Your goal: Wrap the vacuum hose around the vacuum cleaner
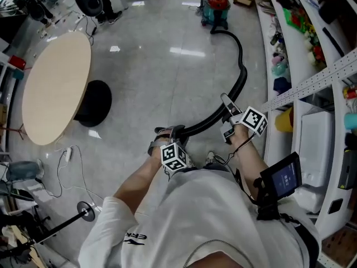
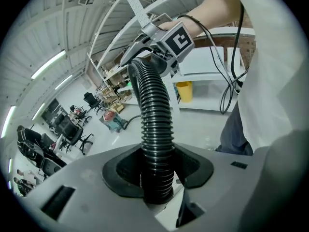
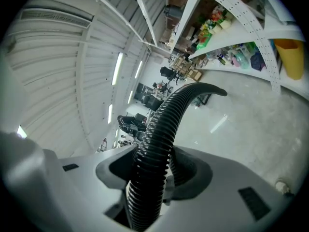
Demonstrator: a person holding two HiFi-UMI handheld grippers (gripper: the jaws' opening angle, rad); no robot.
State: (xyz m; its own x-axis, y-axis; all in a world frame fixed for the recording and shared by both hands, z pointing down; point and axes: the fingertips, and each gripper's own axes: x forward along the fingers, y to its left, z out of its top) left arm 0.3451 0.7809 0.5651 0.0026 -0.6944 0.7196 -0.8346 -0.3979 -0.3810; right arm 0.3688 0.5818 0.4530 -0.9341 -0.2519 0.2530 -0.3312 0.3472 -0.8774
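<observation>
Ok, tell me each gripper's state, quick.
Left gripper: closed on the vacuum hose.
Right gripper: closed on the vacuum hose as well.

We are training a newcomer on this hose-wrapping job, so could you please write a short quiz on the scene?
1. True or false: the vacuum cleaner is held up off the floor.
2. The black hose is gripped by: A the left tool only; B the right tool only; C both.
3. Is the hose wrapped around the vacuum cleaner yet?
Key: 1 false, it stands on the floor. 2 C. 3 No, it trails loose over the floor.
</observation>
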